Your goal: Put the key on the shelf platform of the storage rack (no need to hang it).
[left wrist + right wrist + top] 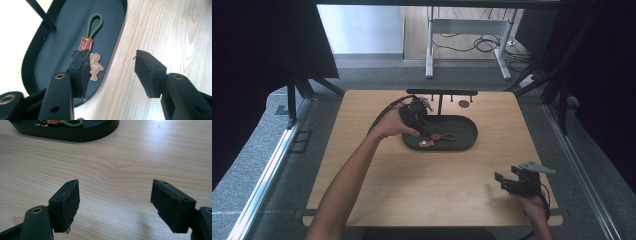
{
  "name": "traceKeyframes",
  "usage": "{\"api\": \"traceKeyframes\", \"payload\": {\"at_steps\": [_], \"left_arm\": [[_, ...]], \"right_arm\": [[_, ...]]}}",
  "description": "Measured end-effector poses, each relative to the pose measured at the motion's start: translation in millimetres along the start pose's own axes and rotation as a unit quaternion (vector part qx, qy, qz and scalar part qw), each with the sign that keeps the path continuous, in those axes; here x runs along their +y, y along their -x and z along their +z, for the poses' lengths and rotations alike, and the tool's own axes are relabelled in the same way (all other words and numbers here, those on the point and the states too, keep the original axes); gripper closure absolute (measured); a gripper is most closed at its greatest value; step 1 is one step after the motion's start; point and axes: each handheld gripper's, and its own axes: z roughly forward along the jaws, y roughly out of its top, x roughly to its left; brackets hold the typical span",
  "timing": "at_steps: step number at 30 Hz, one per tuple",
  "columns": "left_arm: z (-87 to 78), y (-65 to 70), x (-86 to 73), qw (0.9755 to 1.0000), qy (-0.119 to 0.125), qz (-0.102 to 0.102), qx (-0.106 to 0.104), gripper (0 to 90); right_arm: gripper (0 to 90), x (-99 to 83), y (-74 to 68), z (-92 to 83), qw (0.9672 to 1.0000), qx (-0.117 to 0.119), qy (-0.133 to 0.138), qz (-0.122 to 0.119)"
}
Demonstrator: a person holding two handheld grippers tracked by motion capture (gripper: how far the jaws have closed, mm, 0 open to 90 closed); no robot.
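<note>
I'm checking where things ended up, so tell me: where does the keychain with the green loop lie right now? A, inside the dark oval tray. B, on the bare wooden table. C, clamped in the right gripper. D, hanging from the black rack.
A: the keychain lies flat on the floor of the dark oval tray, with the left gripper open above it and nothing between its fingers.

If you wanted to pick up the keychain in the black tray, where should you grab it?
Probably the reddish-brown sleeve in the middle of the keychain: it looks the firmest and thickest part. The green cord loop lies flat and floppy, and the little tan charm is thin. The keychain lies on the floor of the tray, so come straight down from above, with a jaw on each long side of the sleeve.
</note>
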Motion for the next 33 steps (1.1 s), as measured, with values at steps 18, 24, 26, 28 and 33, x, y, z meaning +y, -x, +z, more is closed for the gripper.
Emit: {"api": "traceKeyframes", "payload": {"at_steps": [18, 24, 26, 28, 33], "left_arm": [[-20.9, 32.0, -57.3, 0.9990, 0.044, -0.009, 0.009, 42.5], [-25.3, 46.9, -86.5, 0.9985, 0.043, -0.023, 0.025, 41.3], [-24.9, 52.7, -95.9, 0.9984, 0.042, -0.024, 0.028, 40.7], [-23.8, 58.5, -105.5, 0.9984, 0.038, -0.025, 0.033, 40.6], [-17.1, 68.8, -125.0, 0.9984, 0.032, -0.032, 0.034, 40.4]], "right_arm": [[23.8, 1.4, -5.1, -5.7, 0.9999, -0.006, 0.006, -0.006], [23.8, 3.8, -10.0, -3.1, 0.9999, -0.005, 0.003, -0.012], [23.8, 3.8, -11.5, -1.2, 0.9999, -0.004, 0.001, -0.015], [23.8, 3.9, -13.1, 0.4, 0.9999, -0.001, -0.002, -0.014], [23.8, 5.1, -15.5, 2.3, 0.9998, 0.004, 0.000, -0.020]]}}
